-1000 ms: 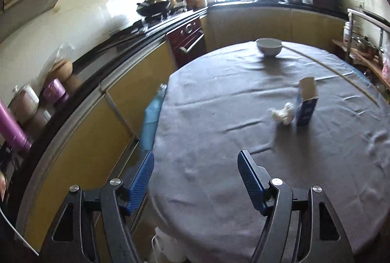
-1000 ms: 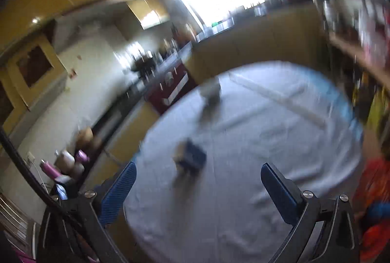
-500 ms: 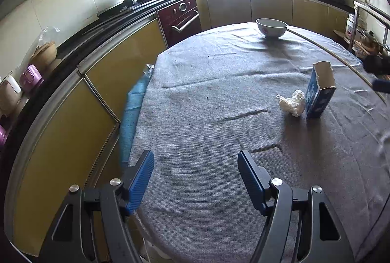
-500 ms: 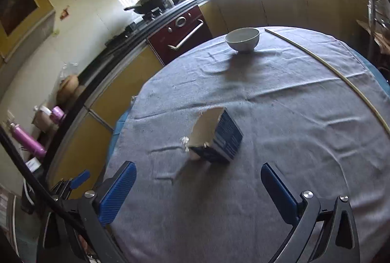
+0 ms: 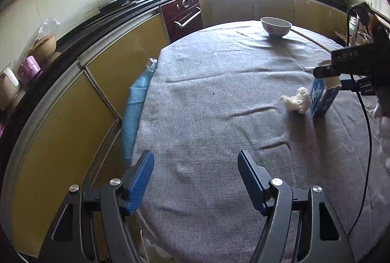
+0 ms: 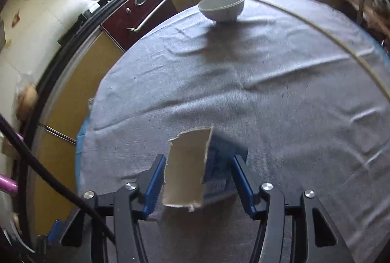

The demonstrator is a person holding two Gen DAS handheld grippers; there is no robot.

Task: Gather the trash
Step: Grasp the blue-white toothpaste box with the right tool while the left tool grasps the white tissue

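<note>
A torn blue carton (image 5: 322, 99) stands on the grey-clothed round table (image 5: 219, 97), with a crumpled white tissue (image 5: 296, 101) just left of it. In the right wrist view the carton (image 6: 192, 165) sits between the fingers of my right gripper (image 6: 197, 165), which is open around it, with a gap on each side. The right gripper also shows in the left wrist view (image 5: 346, 75), over the carton top. My left gripper (image 5: 196, 175) is open and empty above the table's near left edge.
A white bowl (image 5: 276, 26) stands at the table's far side, also in the right wrist view (image 6: 221, 6). Yellow kitchen cabinets (image 5: 80, 102) and a red oven (image 5: 184, 14) curve along the left. A shelf rack (image 5: 365, 26) stands at the right.
My right gripper has moved down and forward so its fingers now straddle the carton, and they stand closer together. My left gripper has shifted slightly and stays open.
</note>
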